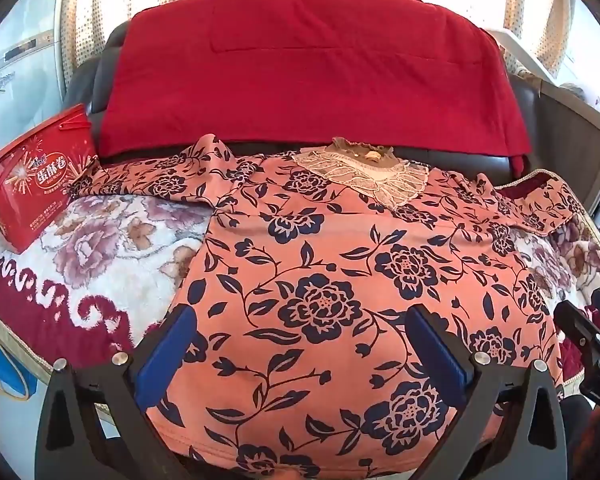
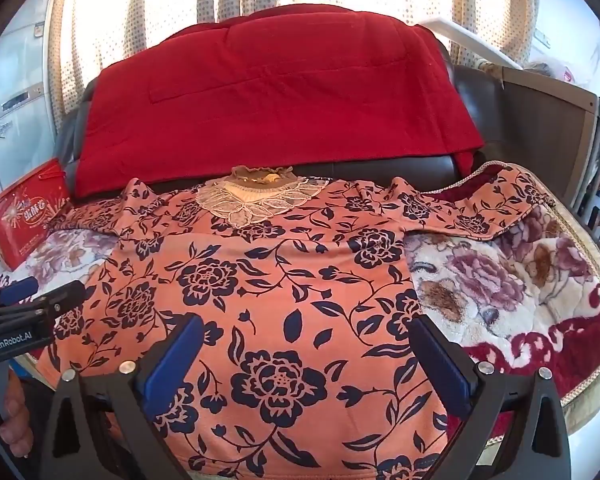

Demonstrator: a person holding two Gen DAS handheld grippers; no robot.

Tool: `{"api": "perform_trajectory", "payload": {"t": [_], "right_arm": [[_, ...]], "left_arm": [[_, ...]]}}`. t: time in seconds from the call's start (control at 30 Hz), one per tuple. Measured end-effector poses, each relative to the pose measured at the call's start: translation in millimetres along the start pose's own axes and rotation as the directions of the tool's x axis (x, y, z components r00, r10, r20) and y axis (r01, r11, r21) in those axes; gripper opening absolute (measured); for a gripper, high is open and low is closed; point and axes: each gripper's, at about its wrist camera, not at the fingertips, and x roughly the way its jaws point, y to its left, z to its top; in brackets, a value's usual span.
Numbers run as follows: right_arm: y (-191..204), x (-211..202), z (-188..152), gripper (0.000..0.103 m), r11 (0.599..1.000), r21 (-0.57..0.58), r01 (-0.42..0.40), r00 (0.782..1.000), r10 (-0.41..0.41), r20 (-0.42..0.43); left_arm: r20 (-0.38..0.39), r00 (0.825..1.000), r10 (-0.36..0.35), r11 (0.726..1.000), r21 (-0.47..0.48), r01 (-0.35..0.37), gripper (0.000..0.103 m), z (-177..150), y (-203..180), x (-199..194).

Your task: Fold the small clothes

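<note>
We see a salmon-orange top w/ dark navy flower-and-vine print (image 1: 340, 280) spread flat, front up, on a plush floral blanket in white, mauve & maroon (image 1: 112, 248). Its beige lace collar (image 1: 364, 176) lies at the far edge, next to a dark leather seat back draped w/ a red quilted cover (image 1: 312, 68). Both sleeves are stretched out sideways: one reaches toward a red snack tin w/ firework print (image 1: 36, 196) at the far left of the blanket, the other runs across the far right corner. The hem hangs nearest us.

The left gripper (image 1: 300, 344), black frame w/ blue pads, is spread wide over the lower left part of the top; we see only cloth print between the pads, nothing pinched. The right gripper (image 2: 308, 352) is likewise splayed fully apart, above the lower right part of the top, pads clear of the fabric as far as we can tell. In the right wrist view the left gripper shows at the left edge, w/ a bit of the person's hand (image 2: 16, 412) under it. Dotted curtains (image 2: 140, 8) hang behind, backlit.
</note>
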Motion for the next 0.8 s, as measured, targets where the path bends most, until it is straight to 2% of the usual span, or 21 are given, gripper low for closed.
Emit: {"api": "perform_trajectory", "payload": {"t": [0.8], "right_arm": [[-20,12,10,0.103,0.999,0.051,0.0,1.0,0.0,0.012]], "left_arm": [[0.003,0.999,-0.053,0.998,0.029,0.053,0.103,4,-13,19]]}}
